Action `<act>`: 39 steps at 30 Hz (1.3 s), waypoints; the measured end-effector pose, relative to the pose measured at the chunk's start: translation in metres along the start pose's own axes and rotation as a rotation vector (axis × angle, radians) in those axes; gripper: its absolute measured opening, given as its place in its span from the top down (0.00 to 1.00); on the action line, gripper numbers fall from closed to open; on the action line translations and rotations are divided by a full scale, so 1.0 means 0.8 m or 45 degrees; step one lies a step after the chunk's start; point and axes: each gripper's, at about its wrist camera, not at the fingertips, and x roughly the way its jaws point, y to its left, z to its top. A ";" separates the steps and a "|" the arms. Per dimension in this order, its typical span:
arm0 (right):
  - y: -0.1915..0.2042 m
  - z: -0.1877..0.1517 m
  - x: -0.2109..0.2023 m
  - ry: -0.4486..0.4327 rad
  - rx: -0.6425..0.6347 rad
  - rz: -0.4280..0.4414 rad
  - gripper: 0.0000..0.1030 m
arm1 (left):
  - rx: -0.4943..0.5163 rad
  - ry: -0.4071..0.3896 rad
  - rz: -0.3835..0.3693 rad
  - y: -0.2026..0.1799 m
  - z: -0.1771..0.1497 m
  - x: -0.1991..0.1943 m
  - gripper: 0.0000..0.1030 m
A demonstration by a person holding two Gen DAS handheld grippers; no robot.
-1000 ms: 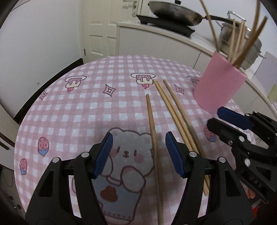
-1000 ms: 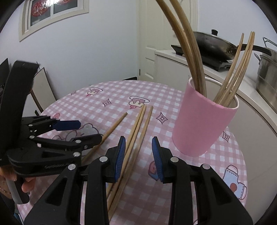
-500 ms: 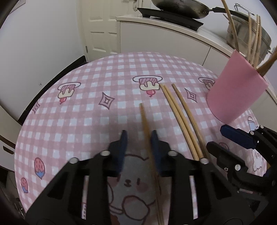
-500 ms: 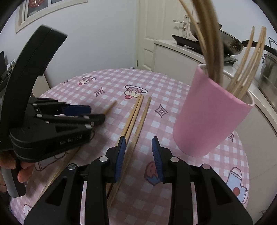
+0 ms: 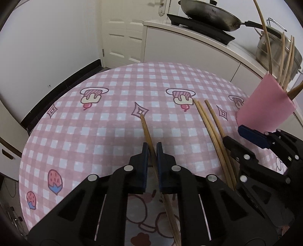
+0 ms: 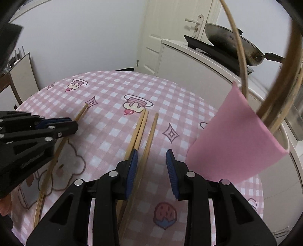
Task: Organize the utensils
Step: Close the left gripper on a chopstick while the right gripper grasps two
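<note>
The jaws of the left gripper (image 5: 151, 151) are pressed together on a single wooden chopstick (image 5: 146, 128), its blue pads squeezing the shaft partway along; the stick's far tip points to about 11 o'clock in the left wrist view and rests by a diamond print on the cloth, while its near end runs back under the gripper. The jaws of the right gripper (image 6: 151, 160) stand partly apart, gripping nothing. In the right wrist view one stick of the three loose chopsticks (image 6: 141, 125) runs up between its pads, and the other two lie as a touching pair just left of the left pad. All three point toward 12 to 1 o'clock, their far tips near a cake print.

From the right wrist view the left gripper (image 6: 62, 125) sits at 9 o'clock, the single chopstick passing through it. From the left wrist view the right gripper (image 5: 240, 136) is at 3 o'clock, over the near ends of the three.

The pink cup (image 6: 238, 140) stands at 3 o'clock of the right gripper, just beside it, with more chopsticks upright inside. Everything rests on a round table with a pink checked cloth (image 5: 113, 132). Beyond it, at 1 o'clock, a frying pan (image 5: 208, 15) sits on a white counter.
</note>
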 end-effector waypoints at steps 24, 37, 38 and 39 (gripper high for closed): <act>0.006 0.026 0.020 0.072 0.069 0.142 0.95 | -0.018 -0.026 -0.045 0.003 0.001 -0.012 0.91; 0.021 0.037 -0.070 -0.116 0.036 0.268 0.96 | -0.029 -0.158 -0.066 0.009 0.004 -0.079 0.92; 0.023 0.038 -0.076 -0.124 0.029 0.271 0.96 | -0.028 -0.153 -0.066 0.009 0.005 -0.082 0.92; 0.025 0.039 -0.080 -0.129 0.022 0.273 0.96 | -0.028 -0.138 -0.058 0.009 0.006 -0.082 0.92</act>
